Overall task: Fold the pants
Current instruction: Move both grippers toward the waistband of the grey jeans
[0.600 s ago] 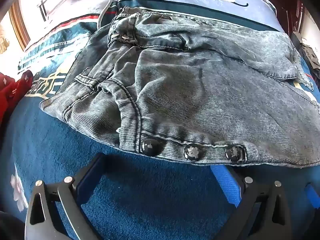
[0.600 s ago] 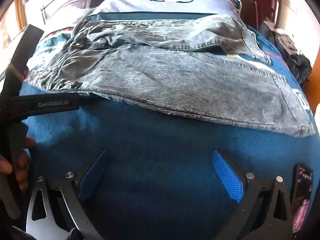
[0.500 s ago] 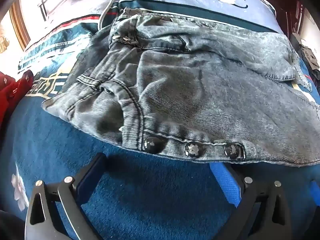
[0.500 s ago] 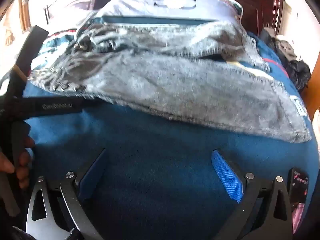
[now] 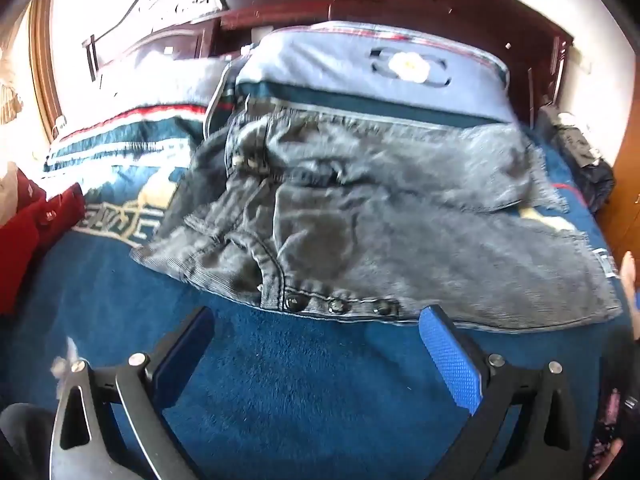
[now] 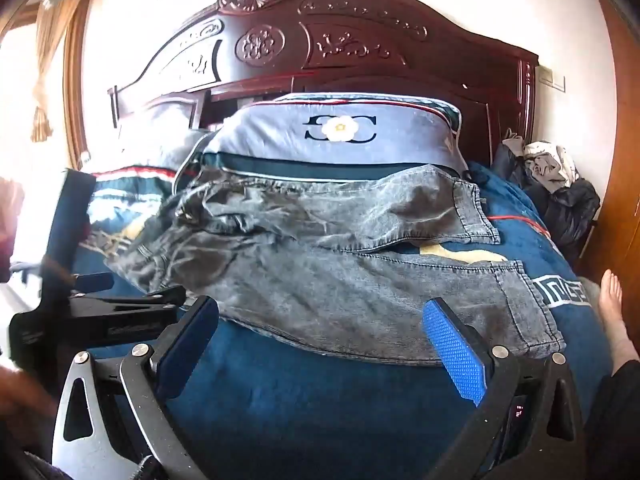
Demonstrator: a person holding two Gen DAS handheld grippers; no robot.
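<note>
Grey washed denim pants [image 5: 380, 232] lie spread across a blue bedspread, waistband to the left, both legs running right; they also show in the right wrist view [image 6: 340, 264]. Three dark snap buttons [image 5: 336, 306] line the near hem. My left gripper [image 5: 316, 344] is open and empty, hovering above the blanket just short of the near hem. My right gripper [image 6: 320, 340] is open and empty, above the blanket in front of the near leg. The left gripper's body [image 6: 100, 316] shows at the left of the right wrist view.
A grey-blue pillow [image 6: 340, 132] and a carved dark headboard [image 6: 320, 40] stand behind the pants. Red cloth [image 5: 28, 232] lies at the left edge. Dark clothes [image 6: 560, 196] are piled at the right. A bare foot [image 6: 612, 312] rests at the bed's right side.
Both grippers have pulled back and lifted, so the pants sit farther off and the headboard has come into view. The pants have not moved. Both grippers stay open.
</note>
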